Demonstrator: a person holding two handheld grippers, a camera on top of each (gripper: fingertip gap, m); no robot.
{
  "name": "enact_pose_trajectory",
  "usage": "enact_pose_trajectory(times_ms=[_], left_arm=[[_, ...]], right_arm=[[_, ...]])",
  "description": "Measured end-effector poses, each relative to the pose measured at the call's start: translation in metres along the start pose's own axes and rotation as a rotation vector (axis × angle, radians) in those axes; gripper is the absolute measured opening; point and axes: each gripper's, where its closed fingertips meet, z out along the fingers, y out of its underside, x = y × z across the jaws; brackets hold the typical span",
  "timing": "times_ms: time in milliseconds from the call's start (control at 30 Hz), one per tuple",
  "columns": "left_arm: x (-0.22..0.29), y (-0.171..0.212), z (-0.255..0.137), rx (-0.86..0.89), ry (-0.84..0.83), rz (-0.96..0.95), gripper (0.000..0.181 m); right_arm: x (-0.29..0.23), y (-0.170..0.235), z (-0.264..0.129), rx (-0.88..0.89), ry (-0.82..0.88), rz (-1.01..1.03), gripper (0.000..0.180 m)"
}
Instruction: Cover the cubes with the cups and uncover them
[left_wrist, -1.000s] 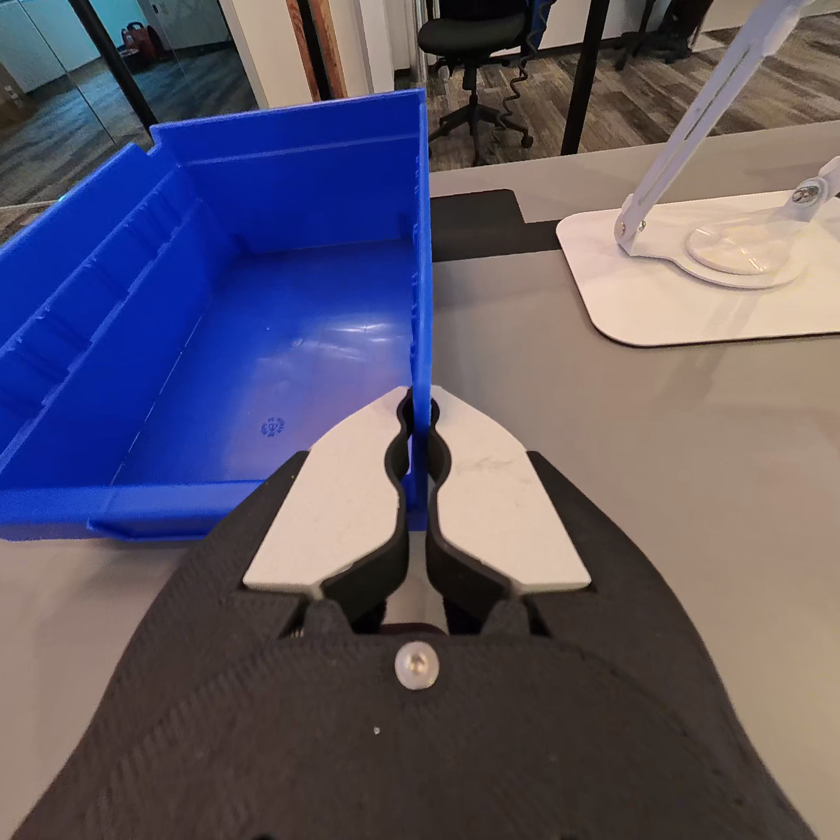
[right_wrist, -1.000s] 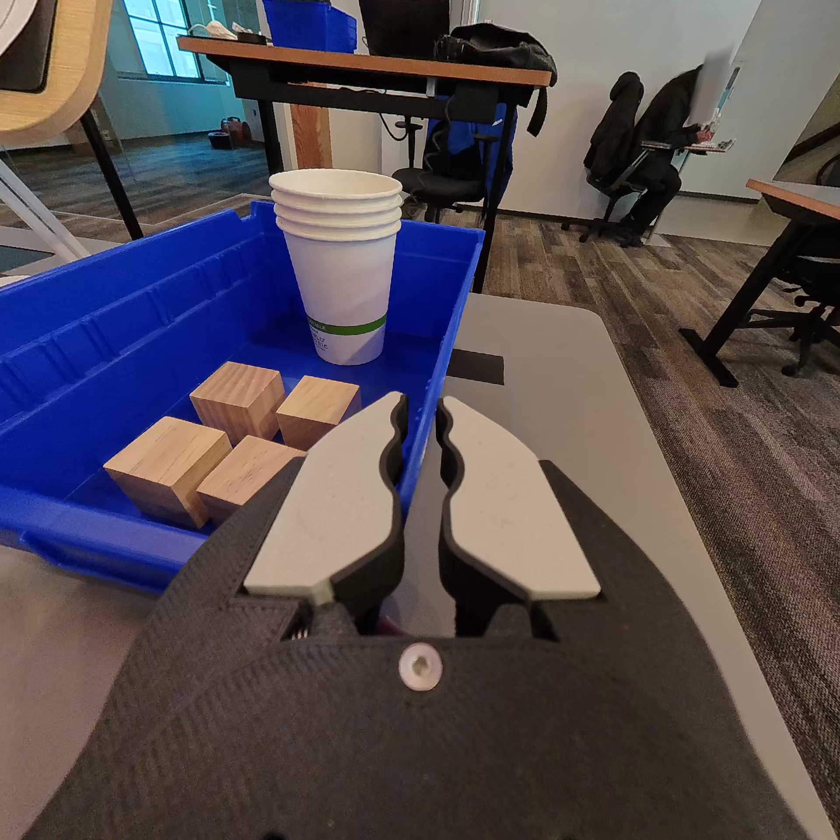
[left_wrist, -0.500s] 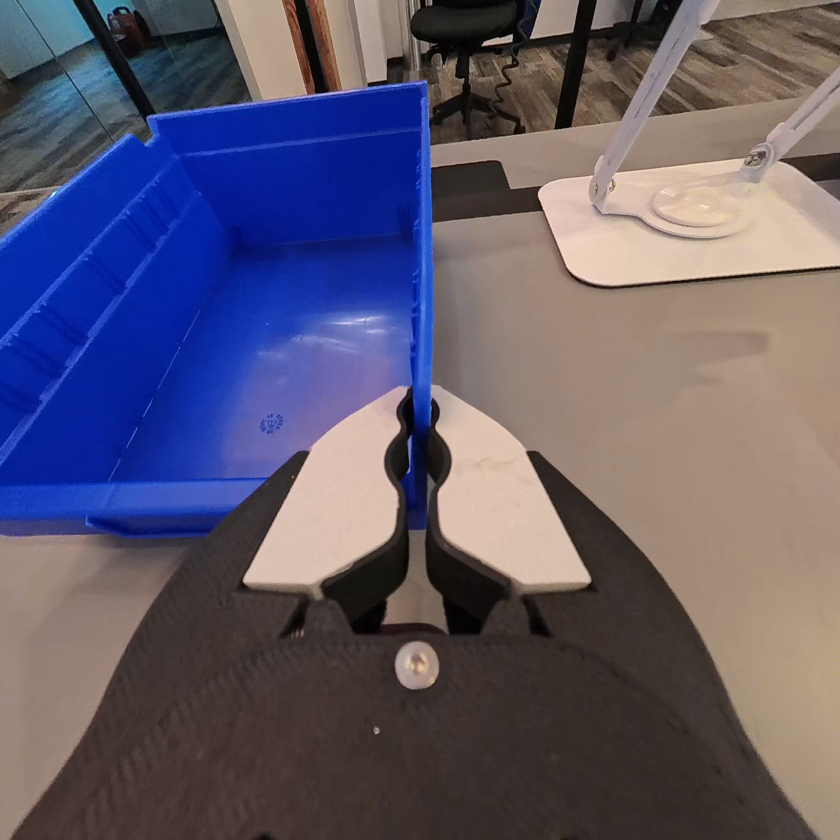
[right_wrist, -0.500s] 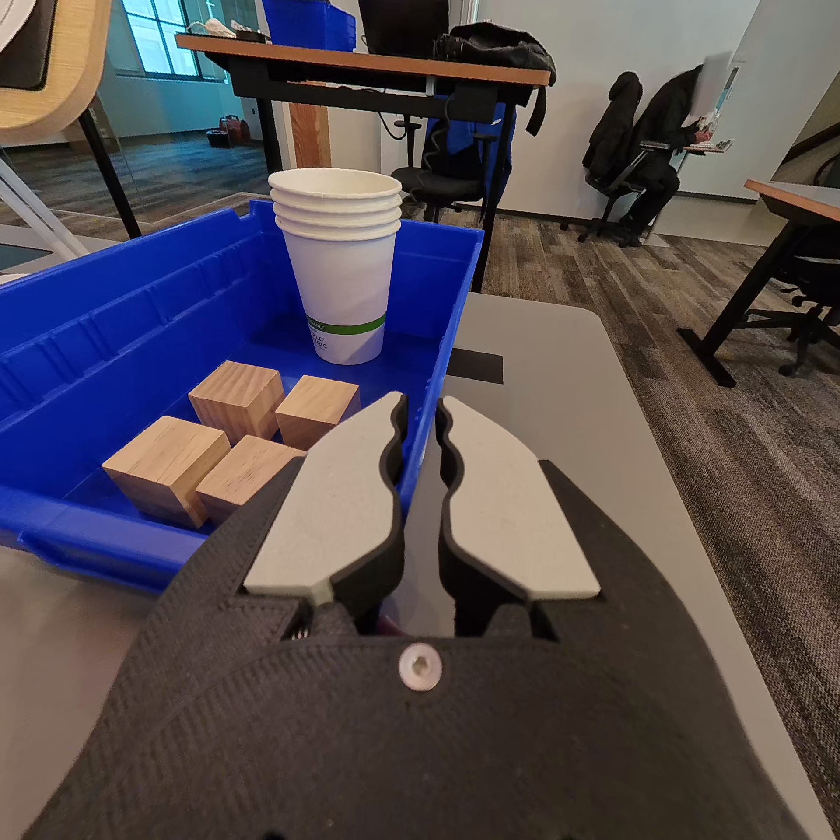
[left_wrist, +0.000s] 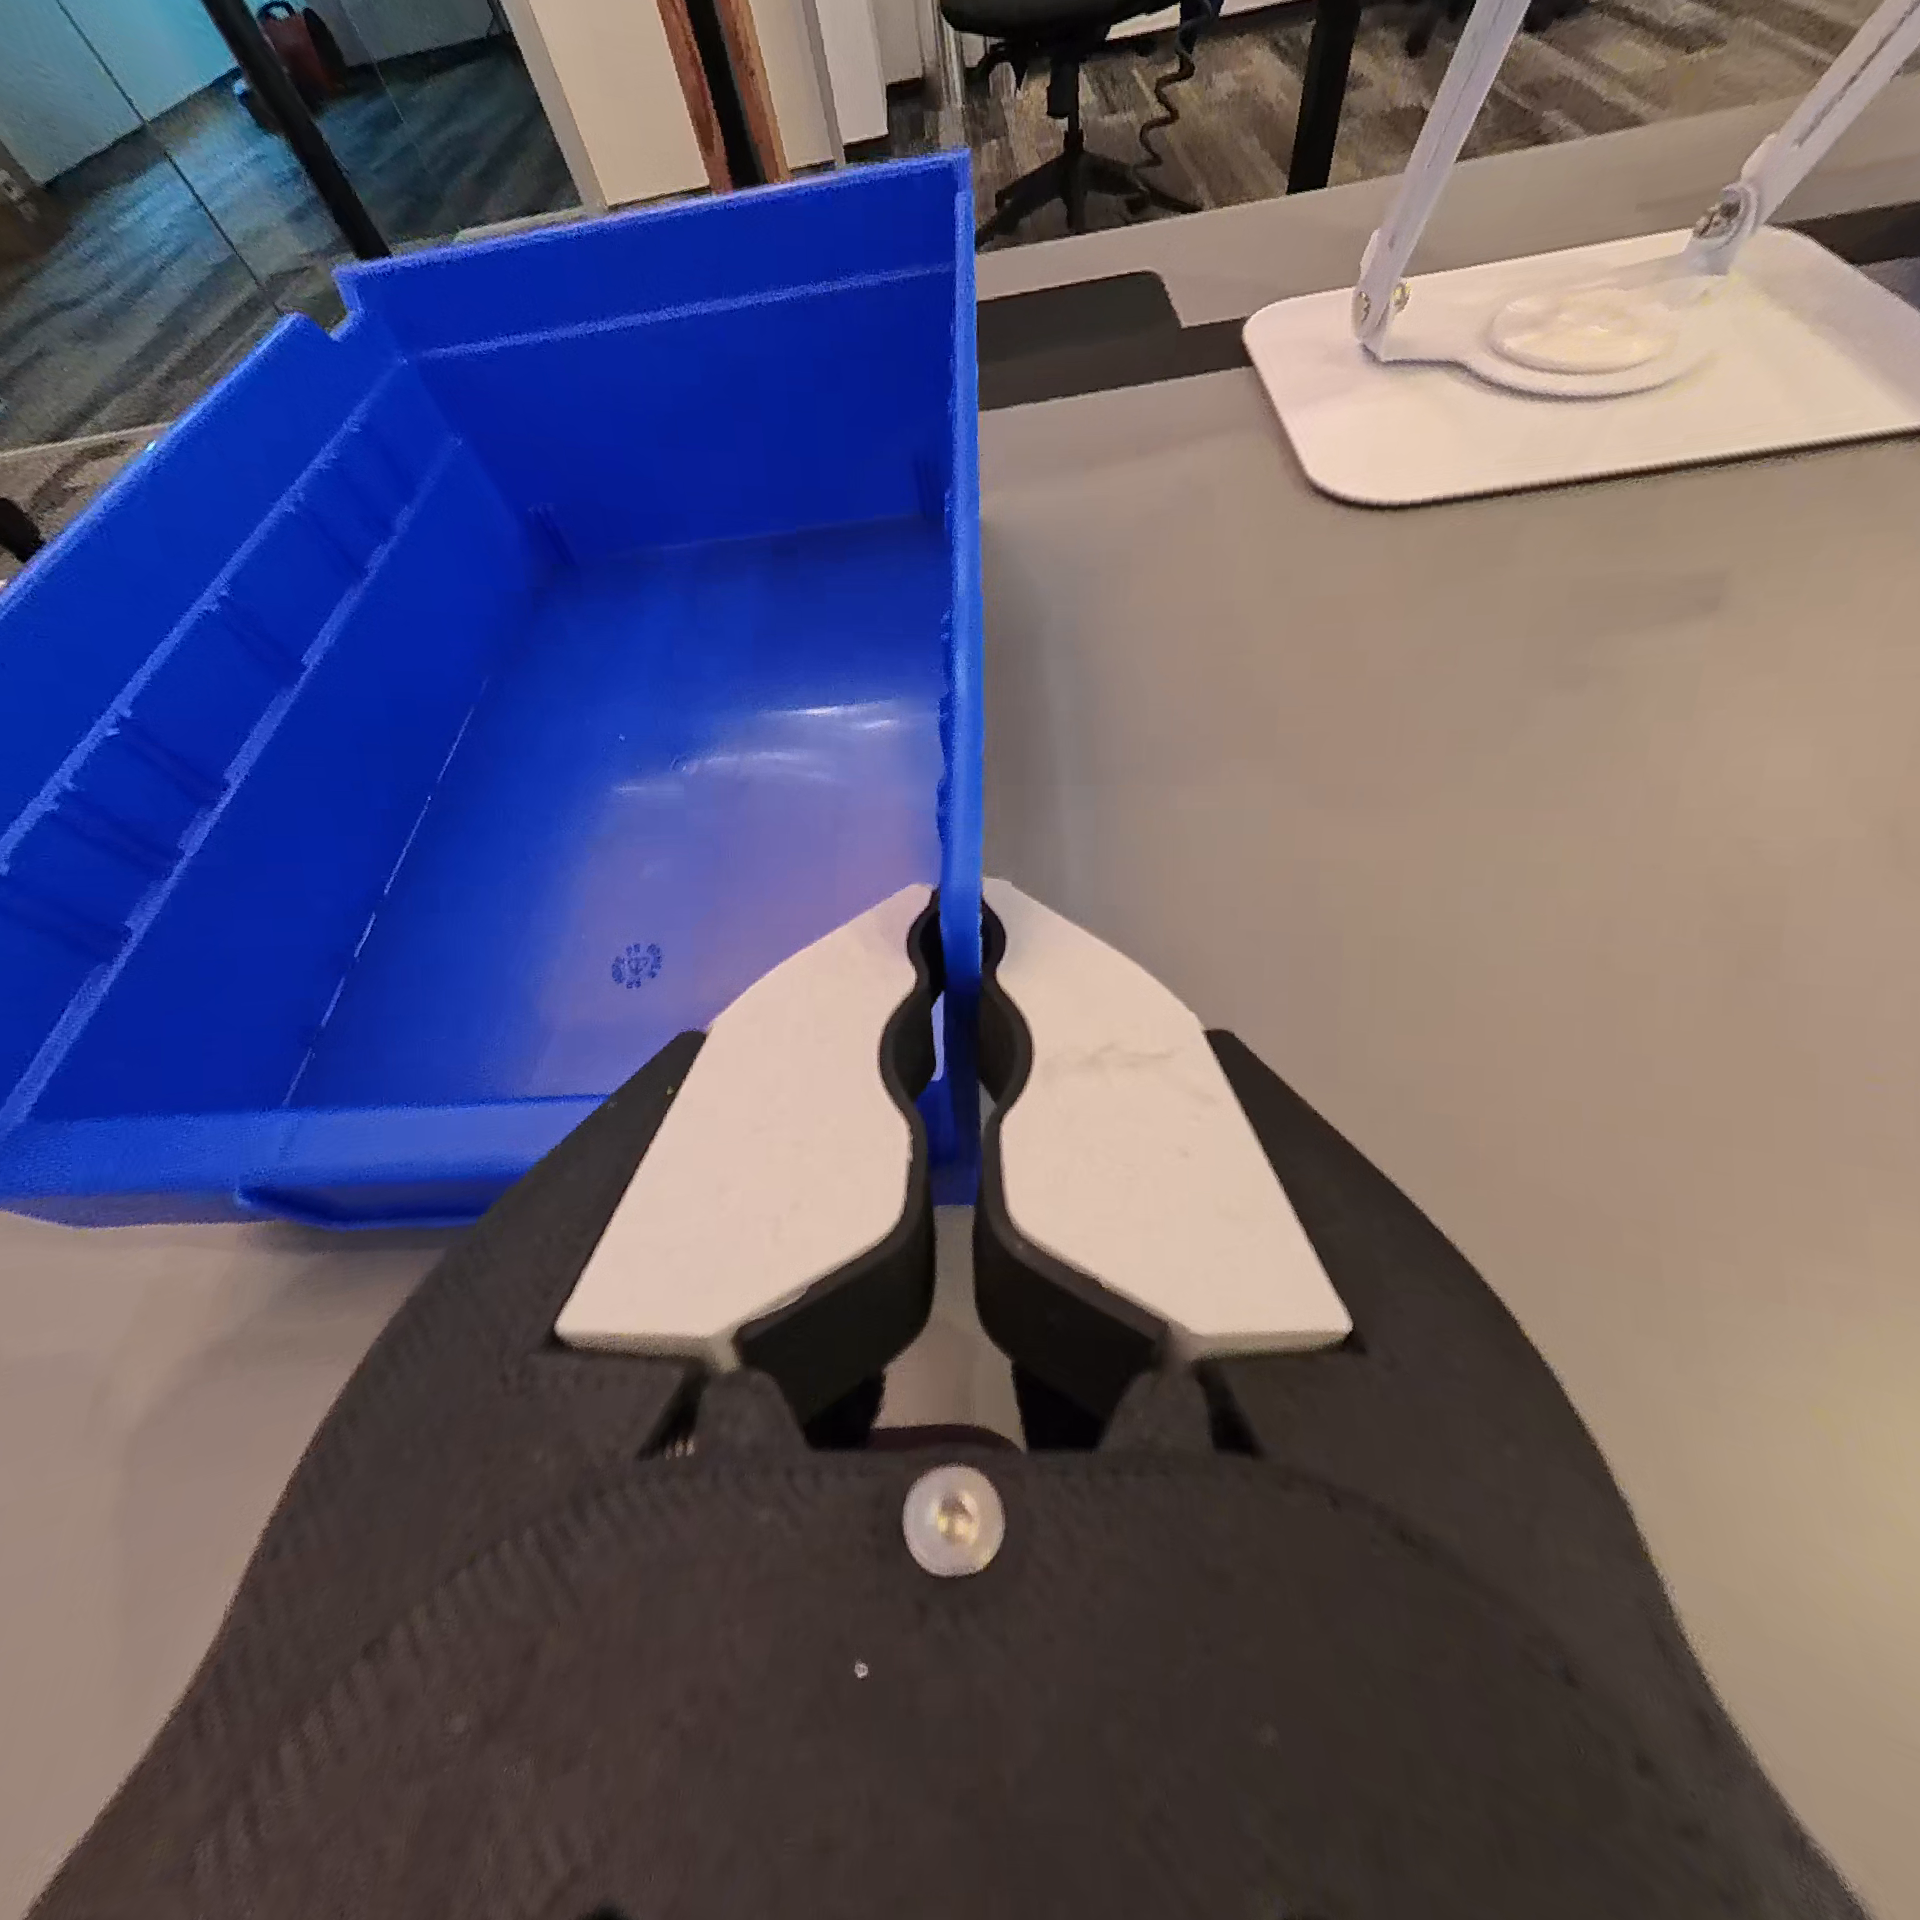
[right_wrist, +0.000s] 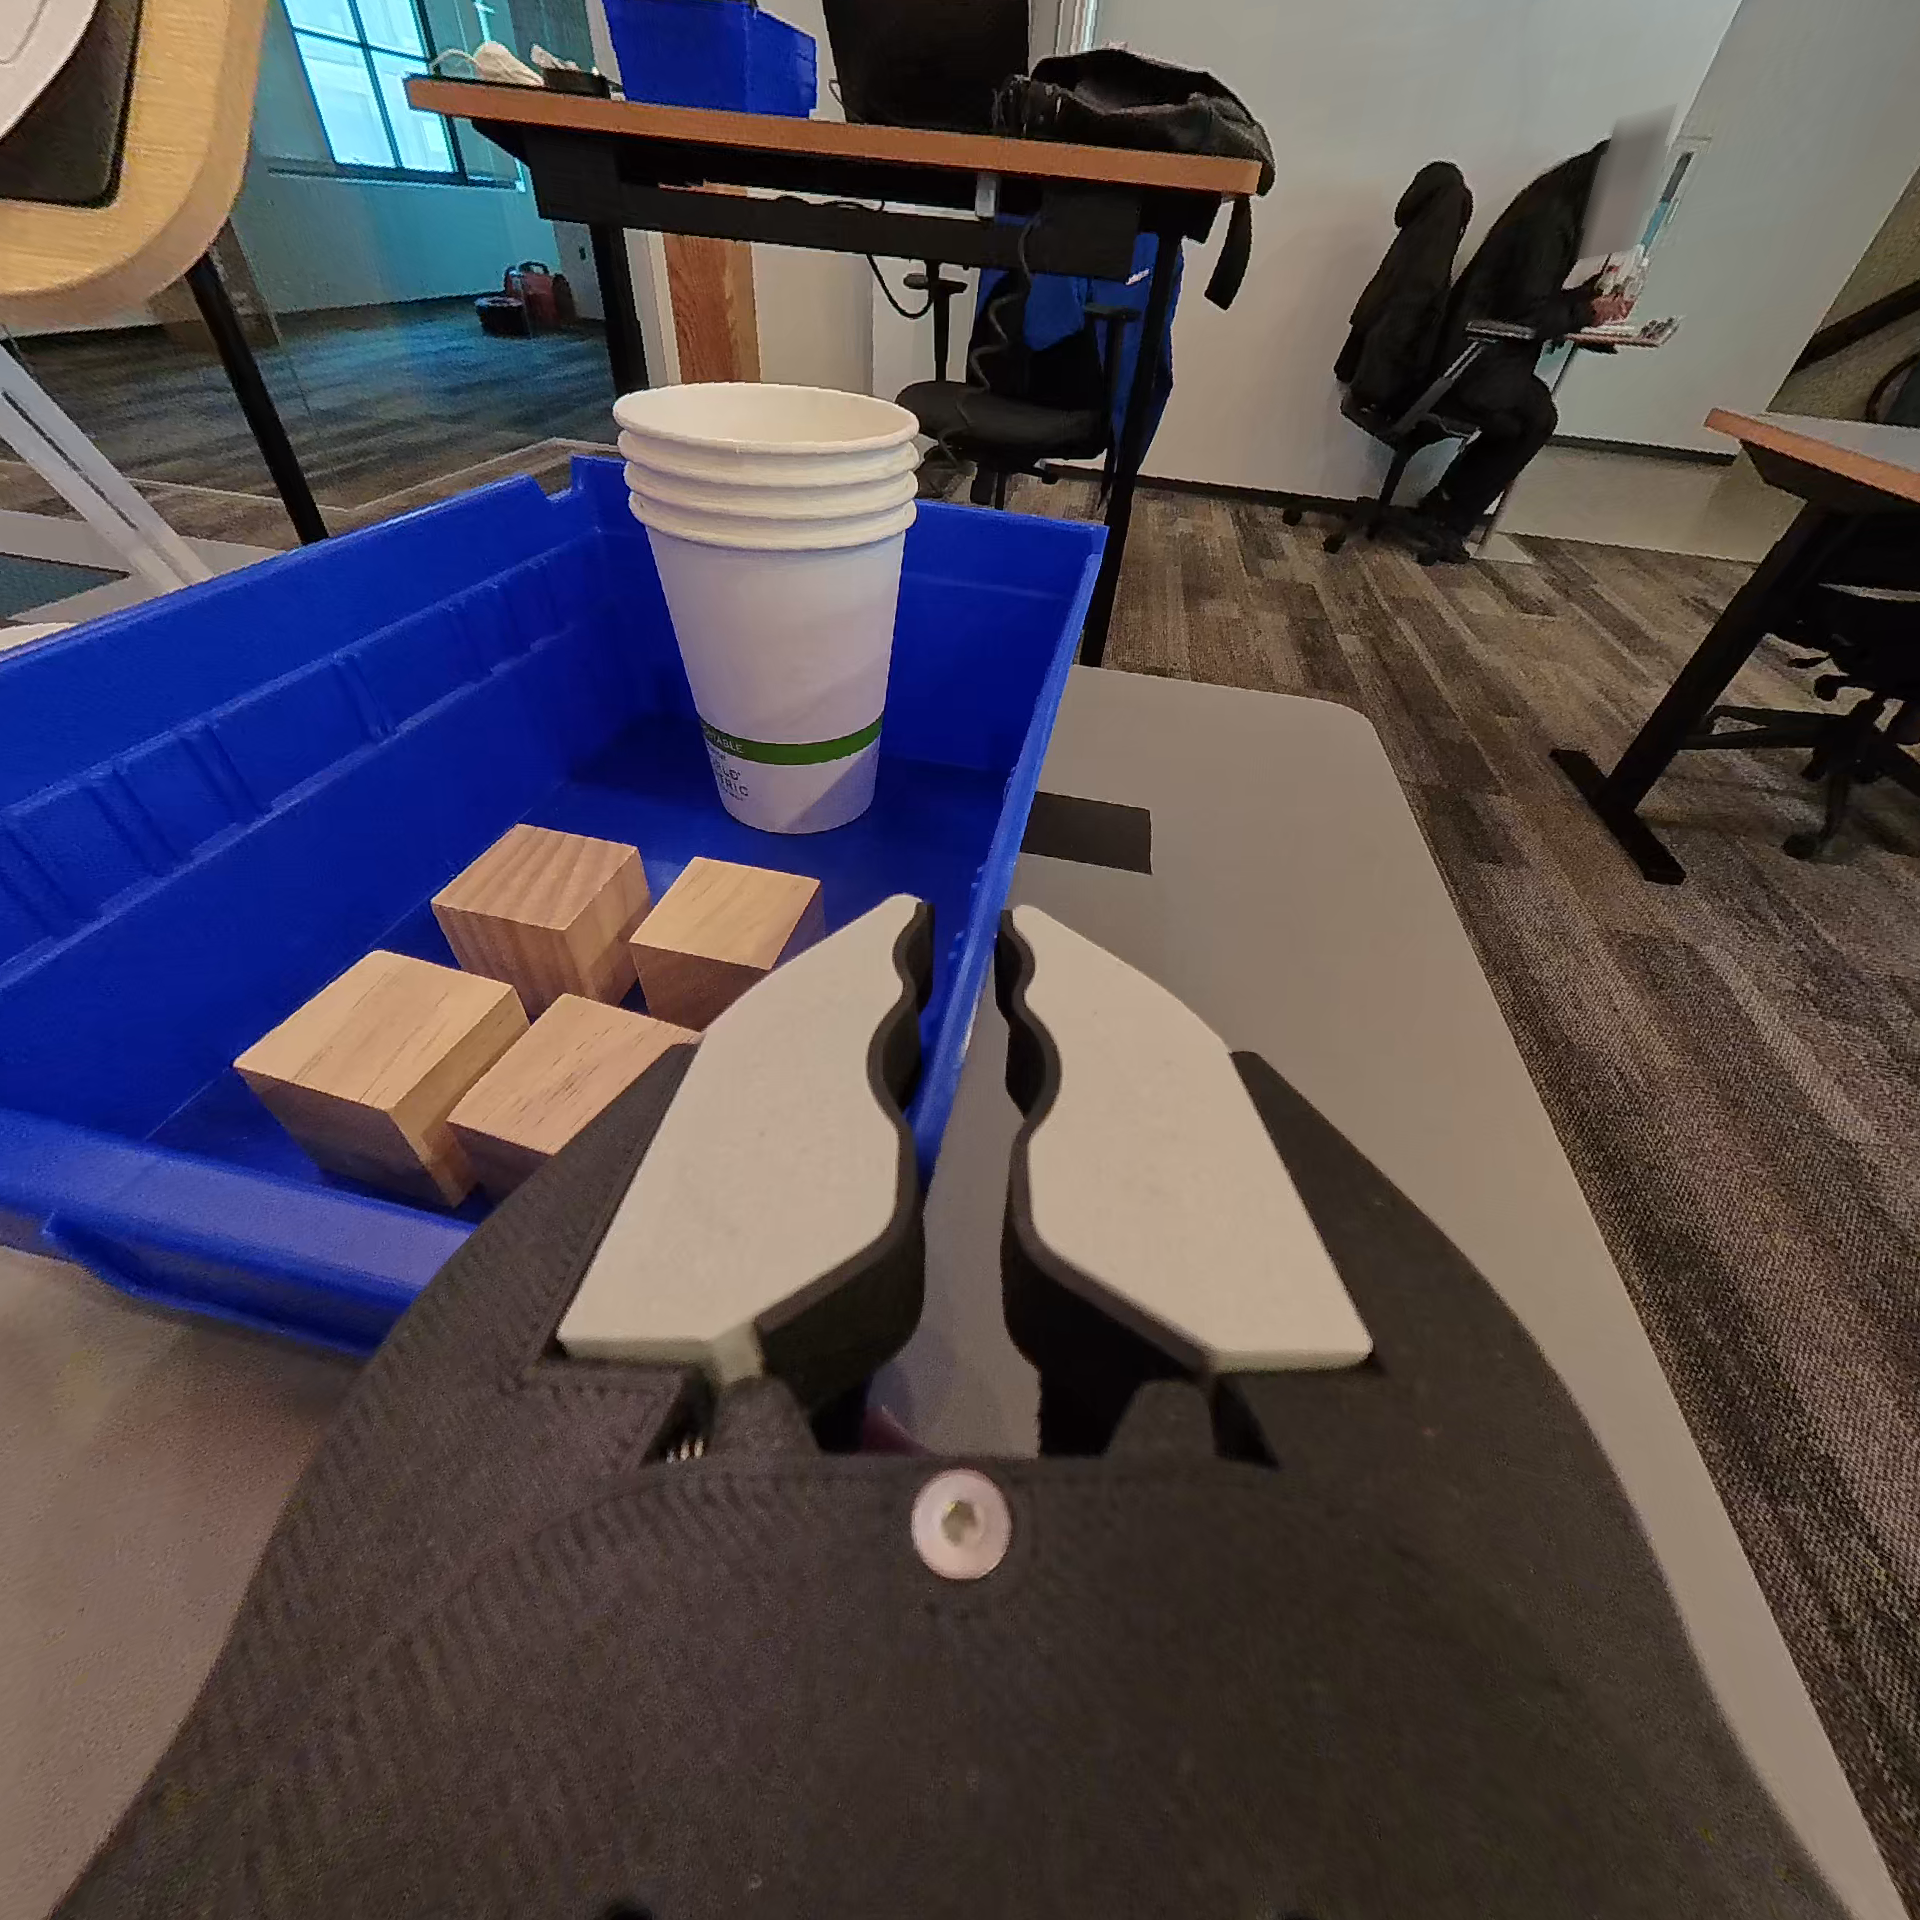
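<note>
centrally, item one: four wooden cubes (right_wrist: 540, 997), clustered touching or nearly so on the floor of the blue bin (right_wrist: 260, 748), toward its near end. item two: stack of white paper cups (right_wrist: 774, 603), nested, upright, green band near the base, standing in the same bin beyond the cubes, toward its far end. item three: right gripper (right_wrist: 961, 935), fingers nearly together, straddling the bin's right wall near its near corner; whether the pads press the wall cannot be told. item four: second blue bin (left_wrist: 416, 727), bare inside. item five: left gripper (left_wrist: 958, 914), clamped on this bin's right wall near its near corner. item six: grey table (left_wrist: 1455, 831), bearing both bins. item seven: white stand base (left_wrist: 1558, 416), on the table, well right of the second bin and beyond it.
</note>
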Motion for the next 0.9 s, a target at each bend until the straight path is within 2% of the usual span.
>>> enact_pose_trajectory(times_ms=[433,900], left_arm=[[-0.053,0.04,-0.067,-0.048,-0.101,-0.026,0.003],[-0.1,0.056,-0.087,-0.049,-0.192,-0.031,0.003]], right_arm=[[-0.001,0.0,-0.003,-0.003,0.008,-0.004,0.01],[-0.002,0.001,-0.006,-0.005,0.004,-0.005,0.011]])
